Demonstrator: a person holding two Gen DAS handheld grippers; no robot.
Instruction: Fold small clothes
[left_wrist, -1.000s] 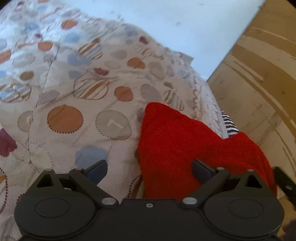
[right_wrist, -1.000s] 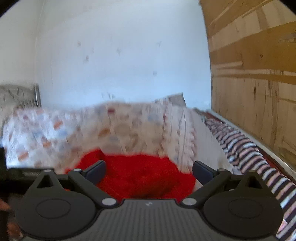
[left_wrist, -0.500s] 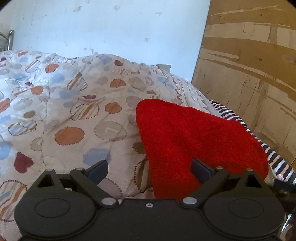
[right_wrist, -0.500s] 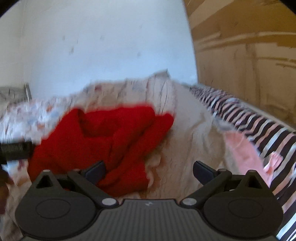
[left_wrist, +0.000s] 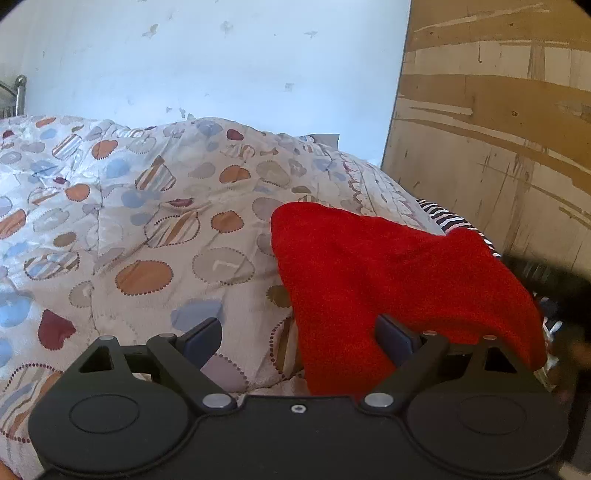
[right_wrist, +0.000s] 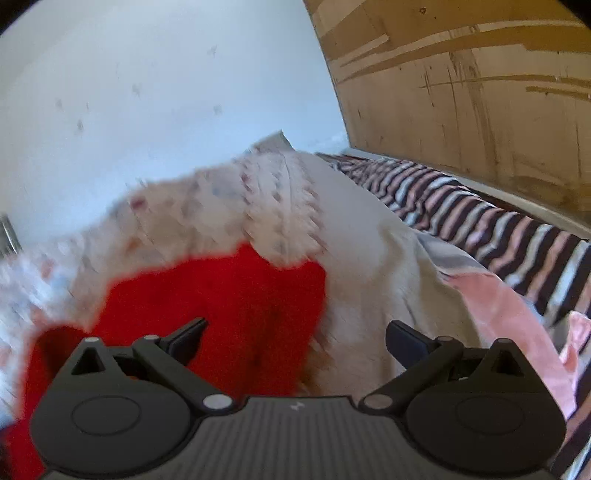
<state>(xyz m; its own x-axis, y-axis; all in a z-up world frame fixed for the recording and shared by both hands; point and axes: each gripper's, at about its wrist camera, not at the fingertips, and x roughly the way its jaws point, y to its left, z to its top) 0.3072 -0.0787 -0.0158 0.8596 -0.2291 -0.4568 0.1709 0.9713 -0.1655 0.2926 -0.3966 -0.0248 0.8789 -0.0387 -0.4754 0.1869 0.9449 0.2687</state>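
A red fleecy garment (left_wrist: 388, 266) lies spread on a patterned quilt (left_wrist: 147, 229). My left gripper (left_wrist: 297, 328) sits low at the garment's near edge. Its jaws are wide and closing, and the garment's left border runs through the gap between them. The right finger lies against the red fabric, while the left finger is over bare quilt. In the blurred right wrist view the red garment (right_wrist: 221, 302) lies under the left finger of my right gripper (right_wrist: 297, 326). That gripper stands open, with quilt (right_wrist: 258, 206) under its right finger.
A striped sheet (right_wrist: 480, 221) runs along a scuffed wooden board (right_wrist: 461, 92) on the right. Pink clothing (right_wrist: 498, 314) lies at the sheet's near end. A pale wall stands behind the bed. A dark blurred shape (left_wrist: 546, 280) shows at the right edge of the left wrist view.
The left view rolled level early, then held almost still. The right gripper dropped and tilted. The red garment now fills the lower left of its view.
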